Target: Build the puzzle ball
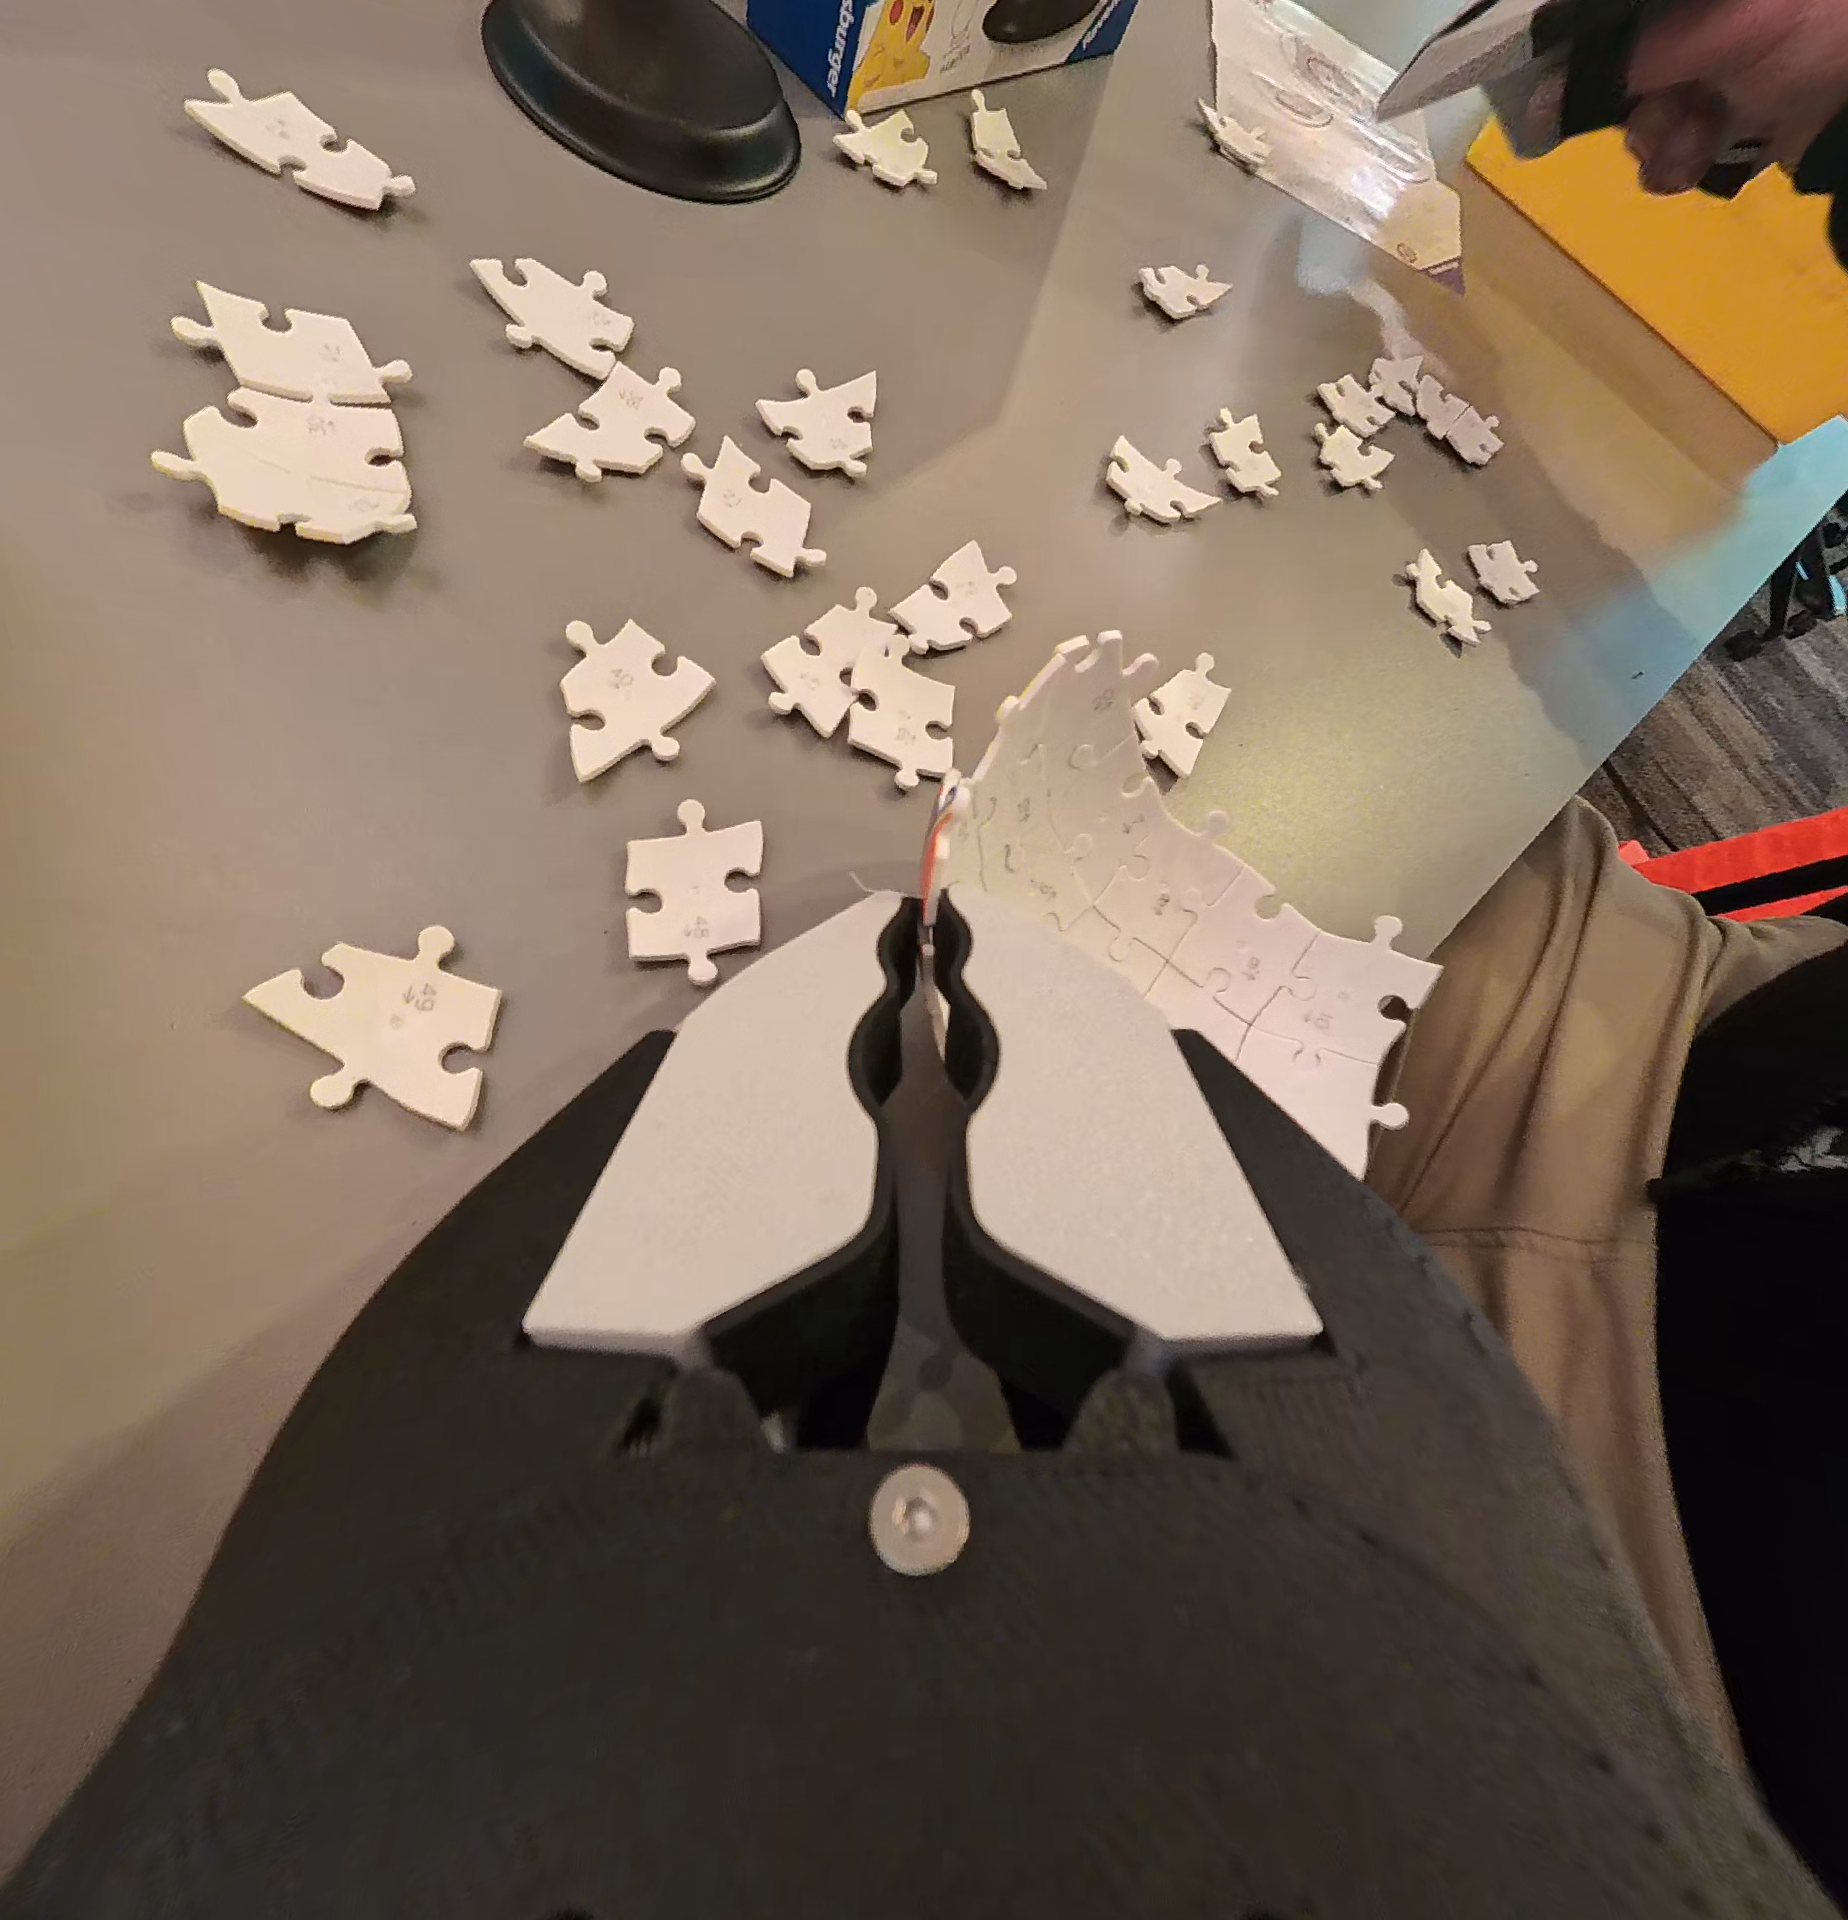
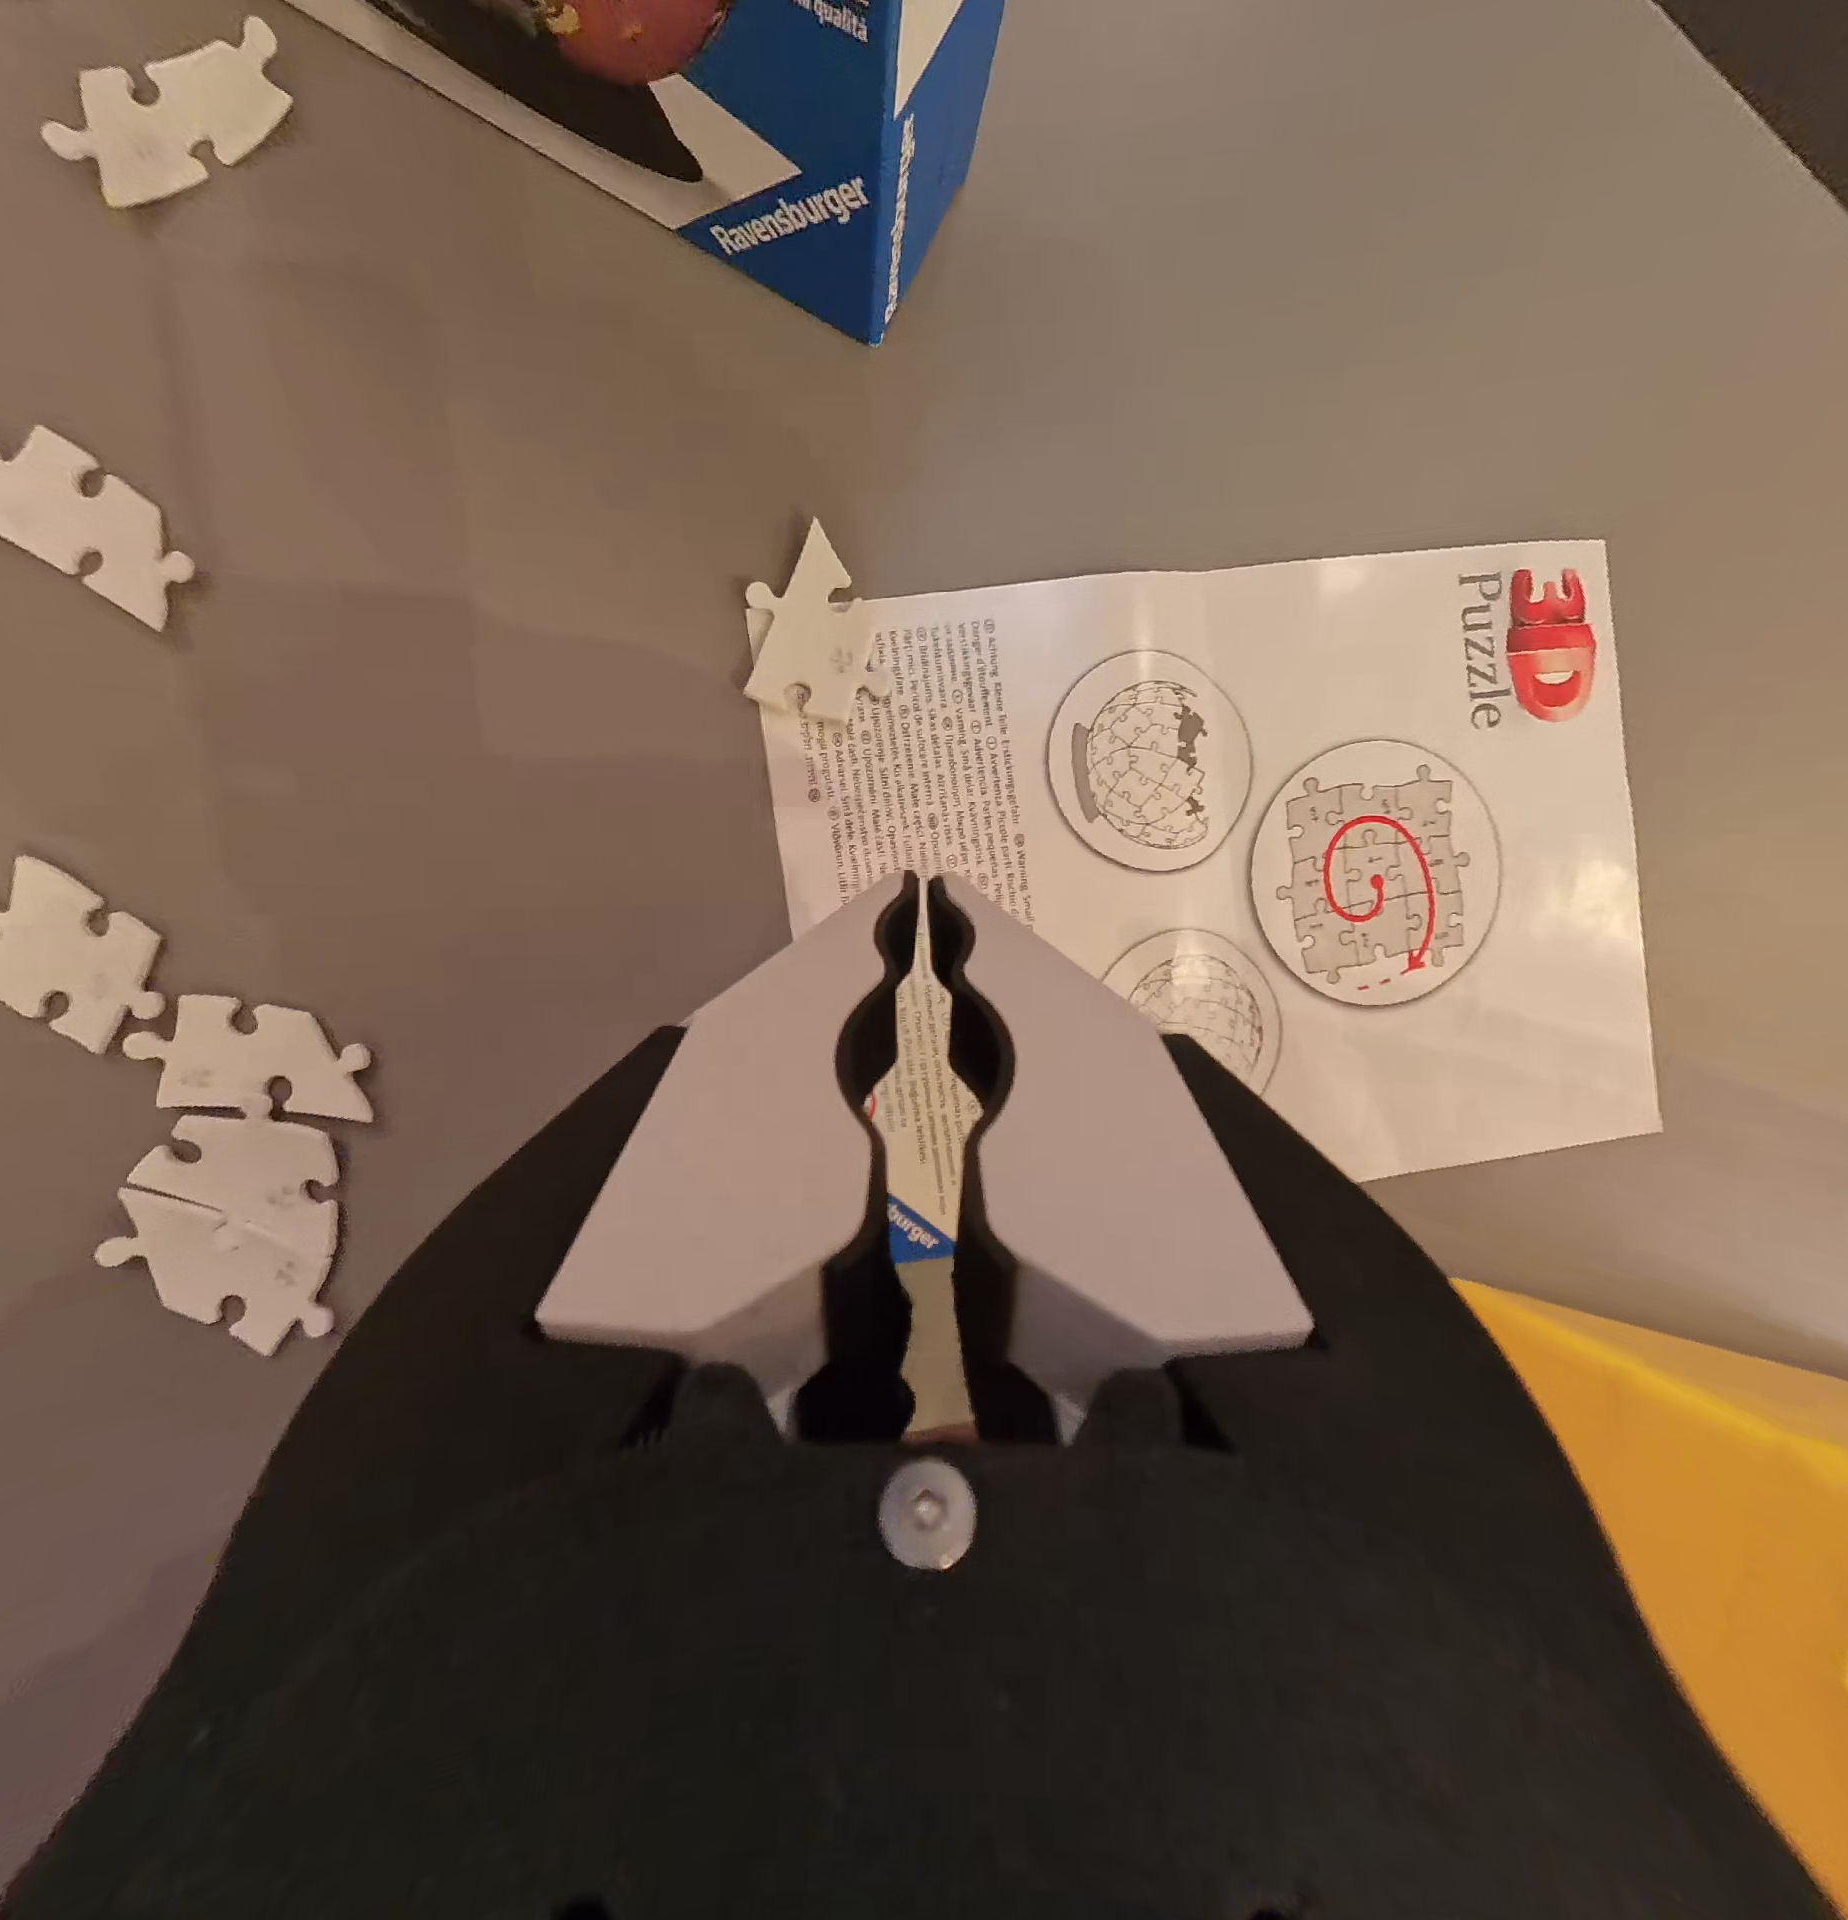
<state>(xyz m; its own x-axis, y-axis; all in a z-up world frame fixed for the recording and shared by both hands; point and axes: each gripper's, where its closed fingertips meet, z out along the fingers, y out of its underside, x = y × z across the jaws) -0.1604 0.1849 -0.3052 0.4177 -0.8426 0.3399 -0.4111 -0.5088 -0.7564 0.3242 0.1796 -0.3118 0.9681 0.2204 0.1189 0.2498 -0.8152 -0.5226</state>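
Observation:
My left gripper (image 1: 928,920) is shut on the edge of a curved, joined section of white puzzle pieces (image 1: 1169,904) and holds it upright at the table's near edge. Many loose white puzzle pieces (image 1: 691,894) lie face down on the grey table (image 1: 172,727). My right gripper (image 2: 922,883) is shut with nothing seen between its fingers, and it is over the left part of the instruction sheet (image 2: 1315,831). One loose piece (image 2: 811,634) rests on that sheet's corner. The right gripper (image 1: 1471,62) also shows far right in the left wrist view, held by a hand.
A black stand (image 1: 639,94) and a blue puzzle box (image 2: 826,156) sit at the back. A yellow box (image 2: 1678,1558) lies right of the sheet. Small joined groups of pieces (image 1: 296,457) lie to the left. A person's trouser leg (image 1: 1543,1143) is at the table's edge. Spacing between my two grippers at the tips: around 50 centimetres.

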